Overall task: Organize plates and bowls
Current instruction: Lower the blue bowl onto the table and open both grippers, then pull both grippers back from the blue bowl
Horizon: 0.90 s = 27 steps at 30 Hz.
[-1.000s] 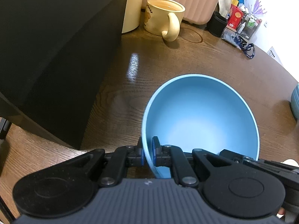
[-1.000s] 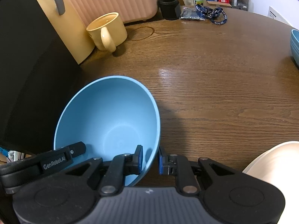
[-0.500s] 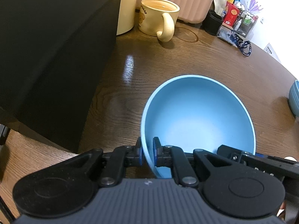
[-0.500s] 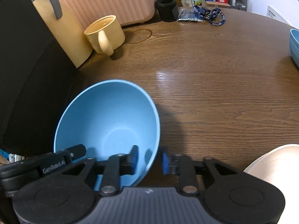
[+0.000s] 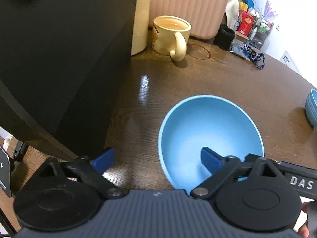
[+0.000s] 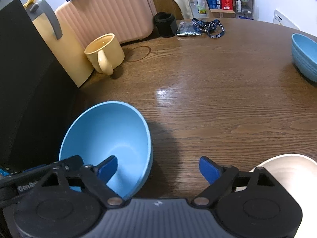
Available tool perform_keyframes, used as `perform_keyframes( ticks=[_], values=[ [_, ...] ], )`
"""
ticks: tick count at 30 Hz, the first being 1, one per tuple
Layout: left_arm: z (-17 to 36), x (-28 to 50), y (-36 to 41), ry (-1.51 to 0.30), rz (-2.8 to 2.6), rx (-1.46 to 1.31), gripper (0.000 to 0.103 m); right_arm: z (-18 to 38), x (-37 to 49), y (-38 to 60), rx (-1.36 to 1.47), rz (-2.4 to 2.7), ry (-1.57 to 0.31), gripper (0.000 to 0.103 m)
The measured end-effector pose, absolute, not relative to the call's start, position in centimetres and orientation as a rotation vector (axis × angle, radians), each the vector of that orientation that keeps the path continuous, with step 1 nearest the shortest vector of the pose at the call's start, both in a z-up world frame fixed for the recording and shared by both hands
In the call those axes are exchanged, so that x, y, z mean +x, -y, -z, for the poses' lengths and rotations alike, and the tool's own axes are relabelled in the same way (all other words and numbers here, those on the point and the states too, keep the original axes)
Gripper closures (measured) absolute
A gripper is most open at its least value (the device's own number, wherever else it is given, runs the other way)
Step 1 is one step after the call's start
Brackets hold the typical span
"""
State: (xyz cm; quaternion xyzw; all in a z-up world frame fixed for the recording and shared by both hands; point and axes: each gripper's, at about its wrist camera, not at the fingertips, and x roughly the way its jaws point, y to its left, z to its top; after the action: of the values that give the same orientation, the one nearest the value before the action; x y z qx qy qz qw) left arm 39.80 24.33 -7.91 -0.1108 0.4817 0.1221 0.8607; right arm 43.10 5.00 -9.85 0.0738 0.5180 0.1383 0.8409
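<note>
Blue bowl [image 5: 210, 136] sits set down on the wooden table [image 6: 218, 103] beside the black box [image 5: 59, 59], left claw [image 5: 156, 159] and right claw [image 6: 158, 168] just sprung wide, gripping nothing — next, I'd guess, a reach toward the far bowl [image 6: 305, 55].

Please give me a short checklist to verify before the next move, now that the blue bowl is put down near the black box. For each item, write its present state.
1. Left gripper released: ok. Its jaws have just been opening, and the pads are off the blue bowl rim.
2. Right gripper released: ok. Jaws have just been opening, and the rim stands between the pads untouched.
3. Bowl sits upright on the table: ok.
4. Bowl clear of the black box: ok, table shows between them.
5. Next bowls located: ok, blue stack at the far right edge.
6. Path to that stack free: ok, only bare wood between.
</note>
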Motion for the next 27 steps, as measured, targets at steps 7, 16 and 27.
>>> perform_keyframes(
  ticks=[7, 16, 27],
  values=[
    [6.4, 39.7, -23.8, -0.978, -0.255, -0.223, 0.0, 8.2, 42.6, -4.0, 0.159, -0.314, -1.062, 0.003],
    [4.4, 40.3, -22.7, -0.935, -0.211, -0.228, 0.0, 5.6, 42.6, -1.9, 0.174, -0.275, -1.005, 0.0],
    [2.8, 42.1, -21.0, -0.914, -0.131, -0.214, 0.0, 3.5, 42.7, 1.8, 0.197, -0.154, -0.953, 0.0]
  ],
)
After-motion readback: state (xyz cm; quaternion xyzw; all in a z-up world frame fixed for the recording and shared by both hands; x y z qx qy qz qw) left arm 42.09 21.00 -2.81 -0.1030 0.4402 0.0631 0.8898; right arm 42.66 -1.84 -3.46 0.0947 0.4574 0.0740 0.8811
